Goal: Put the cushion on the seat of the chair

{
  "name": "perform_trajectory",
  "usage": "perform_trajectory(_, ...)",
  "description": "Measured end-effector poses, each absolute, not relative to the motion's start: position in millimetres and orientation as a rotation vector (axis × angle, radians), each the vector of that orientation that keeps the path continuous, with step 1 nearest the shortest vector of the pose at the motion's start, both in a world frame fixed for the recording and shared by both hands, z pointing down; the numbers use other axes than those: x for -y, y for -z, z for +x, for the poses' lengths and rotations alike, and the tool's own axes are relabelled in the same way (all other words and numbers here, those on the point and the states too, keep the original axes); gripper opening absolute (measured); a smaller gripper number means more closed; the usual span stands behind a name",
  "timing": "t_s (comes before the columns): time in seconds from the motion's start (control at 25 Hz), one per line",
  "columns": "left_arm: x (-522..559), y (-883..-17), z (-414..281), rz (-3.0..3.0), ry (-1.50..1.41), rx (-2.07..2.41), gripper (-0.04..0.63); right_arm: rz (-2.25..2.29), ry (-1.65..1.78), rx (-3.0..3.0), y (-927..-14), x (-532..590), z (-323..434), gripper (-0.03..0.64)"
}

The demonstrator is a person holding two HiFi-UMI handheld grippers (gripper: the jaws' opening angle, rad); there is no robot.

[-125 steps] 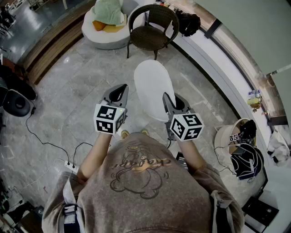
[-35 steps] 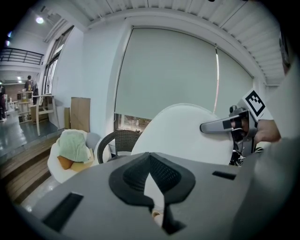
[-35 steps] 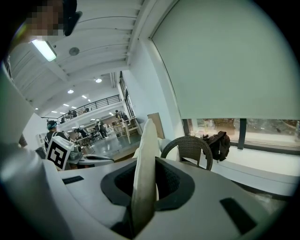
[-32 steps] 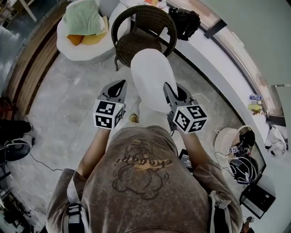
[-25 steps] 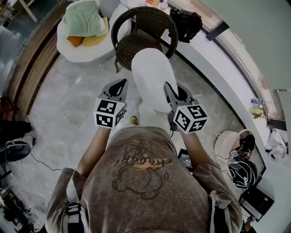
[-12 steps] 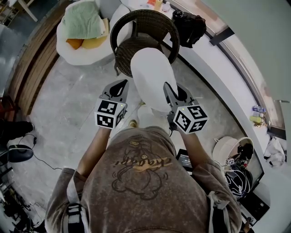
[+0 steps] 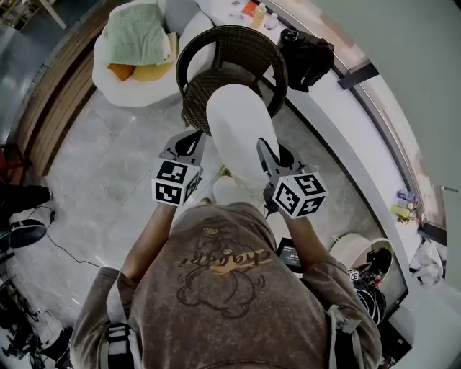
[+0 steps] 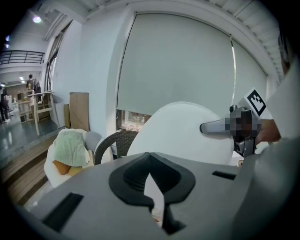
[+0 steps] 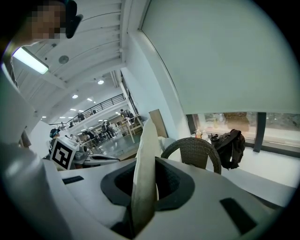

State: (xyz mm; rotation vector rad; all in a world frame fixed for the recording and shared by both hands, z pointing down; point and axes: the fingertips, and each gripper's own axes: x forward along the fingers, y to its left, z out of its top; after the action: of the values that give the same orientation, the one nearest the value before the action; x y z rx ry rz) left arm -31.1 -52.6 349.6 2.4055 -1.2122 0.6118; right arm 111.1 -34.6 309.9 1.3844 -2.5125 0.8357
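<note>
In the head view a white oval cushion (image 7: 240, 130) is held out in front of the person, its far end overlapping the front of the dark wicker chair (image 7: 232, 45). My right gripper (image 7: 263, 148) is shut on the cushion's near right edge. In the right gripper view the cushion (image 9: 146, 150) stands edge-on between the jaws, with the chair (image 9: 194, 149) beyond. My left gripper (image 7: 189, 142) hangs just left of the cushion, shut and holding nothing. From the left gripper view the cushion (image 8: 183, 136) fills the middle, with the chair's (image 8: 117, 139) back to its left.
A white round seat (image 7: 108, 83) with a green blanket (image 7: 140, 32) and orange pillows stands left of the chair. A black backpack (image 7: 308, 59) and bottles (image 7: 257, 11) sit on the white ledge at right. A basket (image 7: 353, 252) and cables lie at lower right.
The person has walked towards the chair, carrying both grippers and the cushion forward. The chair is nearer, and the cushion's far end overlaps more of the seat.
</note>
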Motion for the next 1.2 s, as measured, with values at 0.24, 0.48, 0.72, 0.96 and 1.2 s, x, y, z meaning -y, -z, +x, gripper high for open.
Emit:
perform_trajectory(0.24,74,-357,-15,2.366,-0.616,1.226,0.005,1.309,-0.854,2.531,-318,60,121,0.069)
perform_trajectory(0.48,94,-362,-19,2.345,-0.635,1.257,0.005,1.217,-0.866,2.528,-330,86,118,0.069)
perform_trajectory(0.72,113,-376,-28,2.321,-0.653,1.244,0.005,1.178,-0.882,2.551,-343,112,108,0.069)
perform_trajectory(0.96,131,-395,-36,2.305,-0.684,1.210,0.005,1.160,-0.920,2.569,-364,136,100,0.069)
perform_trajectory(1.2,150,-415,-42,2.288,-0.702,1.193,0.005,1.173,-0.954,2.545,-383,155,93,0.069)
